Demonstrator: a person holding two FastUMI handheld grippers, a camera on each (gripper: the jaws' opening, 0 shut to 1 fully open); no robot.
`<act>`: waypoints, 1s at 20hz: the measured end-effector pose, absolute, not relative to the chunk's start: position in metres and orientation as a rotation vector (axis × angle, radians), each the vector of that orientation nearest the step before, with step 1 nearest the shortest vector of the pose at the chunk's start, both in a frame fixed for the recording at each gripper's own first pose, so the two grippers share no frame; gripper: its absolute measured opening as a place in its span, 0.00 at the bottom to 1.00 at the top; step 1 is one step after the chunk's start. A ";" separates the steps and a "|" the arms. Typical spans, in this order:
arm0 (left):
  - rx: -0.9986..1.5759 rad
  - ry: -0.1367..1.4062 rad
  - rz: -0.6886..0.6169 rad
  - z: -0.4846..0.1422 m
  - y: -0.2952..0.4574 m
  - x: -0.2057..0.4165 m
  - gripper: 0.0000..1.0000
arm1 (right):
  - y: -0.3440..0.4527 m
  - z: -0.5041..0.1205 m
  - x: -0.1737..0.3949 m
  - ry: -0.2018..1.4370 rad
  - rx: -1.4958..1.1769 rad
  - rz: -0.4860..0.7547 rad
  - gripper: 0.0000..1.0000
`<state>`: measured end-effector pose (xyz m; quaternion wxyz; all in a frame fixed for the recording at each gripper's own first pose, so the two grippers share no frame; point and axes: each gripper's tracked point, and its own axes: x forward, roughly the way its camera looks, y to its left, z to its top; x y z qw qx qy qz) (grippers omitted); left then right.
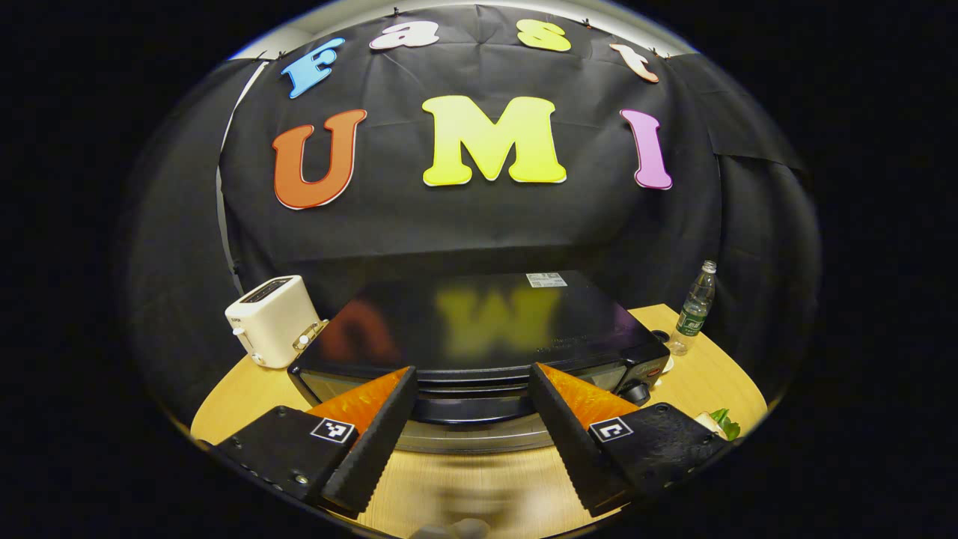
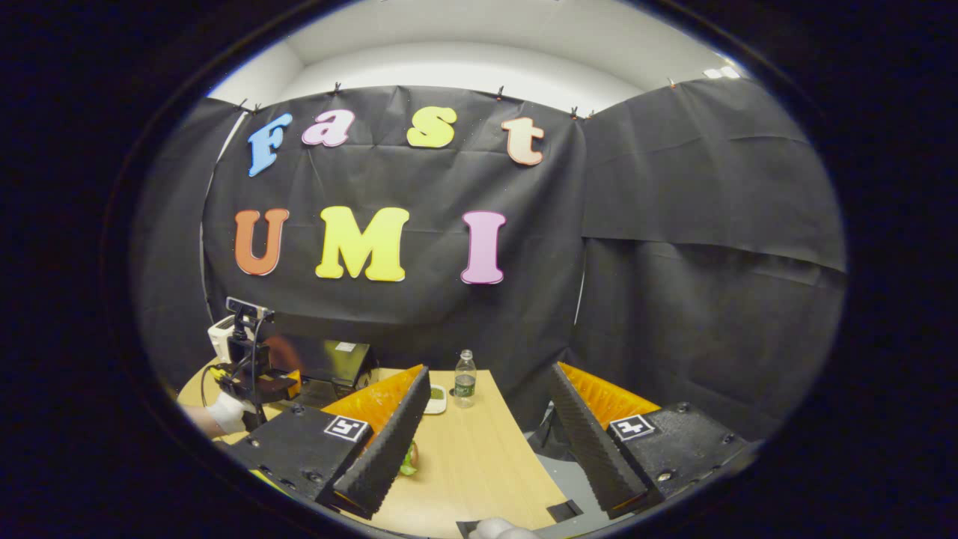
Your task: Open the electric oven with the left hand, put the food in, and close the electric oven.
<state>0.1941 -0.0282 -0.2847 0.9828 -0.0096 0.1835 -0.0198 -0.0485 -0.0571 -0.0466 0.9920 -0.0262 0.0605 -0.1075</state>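
**Oven handle lies crosswise, dead ahead of the left tool**

The table (image 1: pixel 696 374) carries the electric oven (image 1: pixel 479 322), a broad dark box set well back with its front toward the left tool (image 1: pixel 471 430). In the left gripper view the tool stands open, its two fingers spread to either side of the oven's front edge. The door's handle bar (image 1: pixel 468 408) runs straight across between them, left to right, just ahead of and slightly below the fingertips. I judge the door not yet opened. That crosswise axis is what the coming grasp turns on: the fingers would close over the bar from front and above, not along it.

The left tool is clearly the nearer; the right tool (image 2: pixel 490 434) hangs open too, well off to the oven's right over the table edge, gripping nothing. A leafy green piece of food (image 2: pixel 409 460) lies on the table just beside its left finger. A water bottle (image 1: pixel 694 307) stands off the oven's right corner, a toaster (image 1: pixel 273 322) at its left.
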 end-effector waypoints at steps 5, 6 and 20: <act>-0.017 0.371 -0.042 -0.289 -0.030 0.168 0.99 | -0.048 -0.053 -0.050 0.133 -0.062 -0.188 0.94; -0.018 0.373 -0.045 -0.291 -0.030 0.161 0.98 | -0.047 -0.053 -0.051 0.133 -0.065 -0.183 0.94; -0.030 0.442 -0.049 -0.354 -0.035 0.069 0.98 | -0.033 -0.099 -0.065 0.210 -0.086 -0.132 0.93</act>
